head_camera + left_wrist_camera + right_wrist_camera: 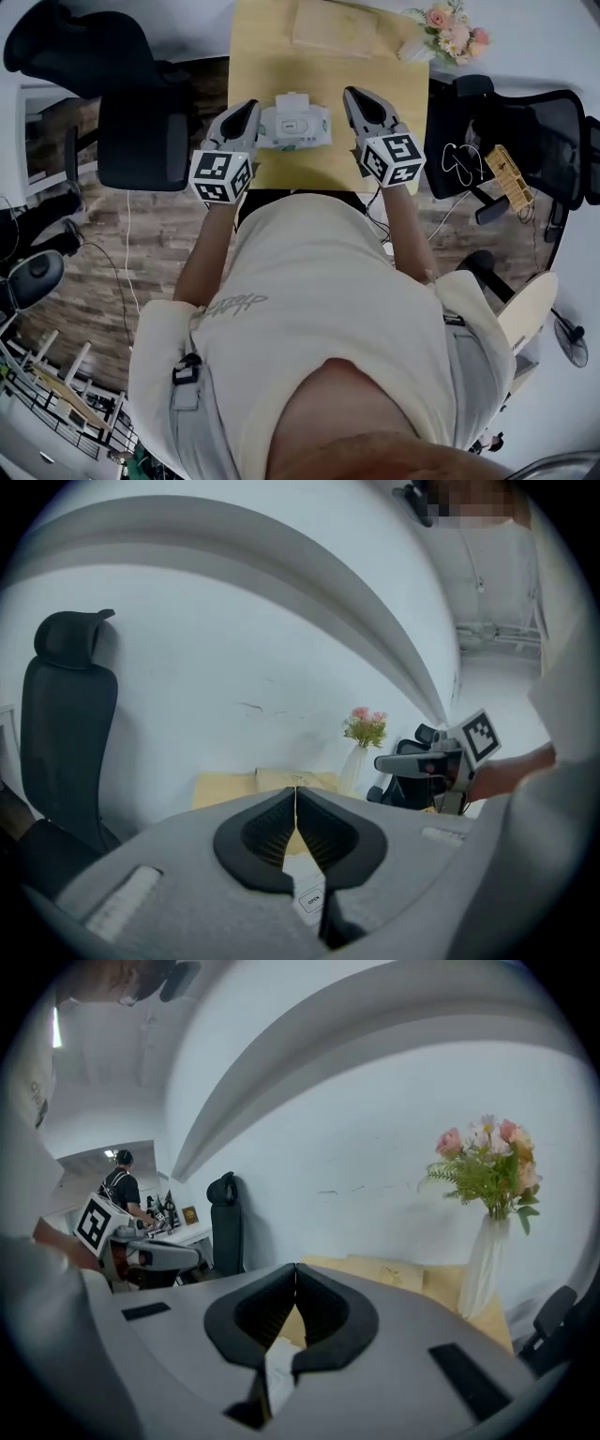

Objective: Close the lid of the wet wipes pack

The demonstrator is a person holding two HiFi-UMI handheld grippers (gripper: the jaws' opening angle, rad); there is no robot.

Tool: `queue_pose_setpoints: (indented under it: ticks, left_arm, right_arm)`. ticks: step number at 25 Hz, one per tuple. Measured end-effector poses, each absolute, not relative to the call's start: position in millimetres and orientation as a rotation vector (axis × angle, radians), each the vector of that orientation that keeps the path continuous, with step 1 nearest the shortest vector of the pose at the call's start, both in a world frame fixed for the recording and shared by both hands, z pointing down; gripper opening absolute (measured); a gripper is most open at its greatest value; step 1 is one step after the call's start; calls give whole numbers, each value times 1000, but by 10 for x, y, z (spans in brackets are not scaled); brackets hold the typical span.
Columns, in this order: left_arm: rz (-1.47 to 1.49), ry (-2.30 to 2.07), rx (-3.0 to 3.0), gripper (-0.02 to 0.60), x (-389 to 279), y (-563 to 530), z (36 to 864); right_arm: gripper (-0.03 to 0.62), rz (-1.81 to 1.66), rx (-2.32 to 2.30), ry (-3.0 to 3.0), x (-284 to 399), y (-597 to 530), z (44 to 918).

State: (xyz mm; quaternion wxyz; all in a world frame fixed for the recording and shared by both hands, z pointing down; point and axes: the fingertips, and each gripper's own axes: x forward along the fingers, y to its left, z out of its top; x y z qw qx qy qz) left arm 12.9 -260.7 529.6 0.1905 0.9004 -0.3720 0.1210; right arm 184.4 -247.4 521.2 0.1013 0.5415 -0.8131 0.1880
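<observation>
We find the wet wipes pack (293,125) lying flat near the front edge of the pale wooden table (272,56), between the two grippers. A white flap at its far edge appears lifted. We cannot tell from the head view how far it is lifted.

The left gripper (246,112) sits just beside the pack's left end, and its own view shows its jaws closed tip to tip with nothing between them. Below them, part of the pack's white top with a small "OPEN" tab (312,902) shows through the gap.

The right gripper (354,97) sits just beside the pack's right end. Its jaws are likewise brought together and hold nothing, and a strip of the white pack (277,1372) shows beneath them.

Whether either gripper touches the pack we cannot tell.

Beyond the pack, a flat tan board (335,26) lies at the table's far end. A white vase of pink flowers (450,28) stands at the far right corner. A black office chair (141,131) stands left of the table and another (525,131) right of it.
</observation>
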Motion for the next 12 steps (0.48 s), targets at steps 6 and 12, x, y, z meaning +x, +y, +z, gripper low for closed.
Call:
queue_pose_setpoints:
  ticks: [6, 12]
  left_arm:
    - [373, -1155, 2488, 17, 81, -2572, 5303]
    - [391, -1192, 2416, 17, 78, -2454, 5442]
  right_arm:
    - [2, 565, 1450, -2413, 1763, -2571, 5633]
    - [3, 557, 1338, -2390, 1650, -2669, 5989]
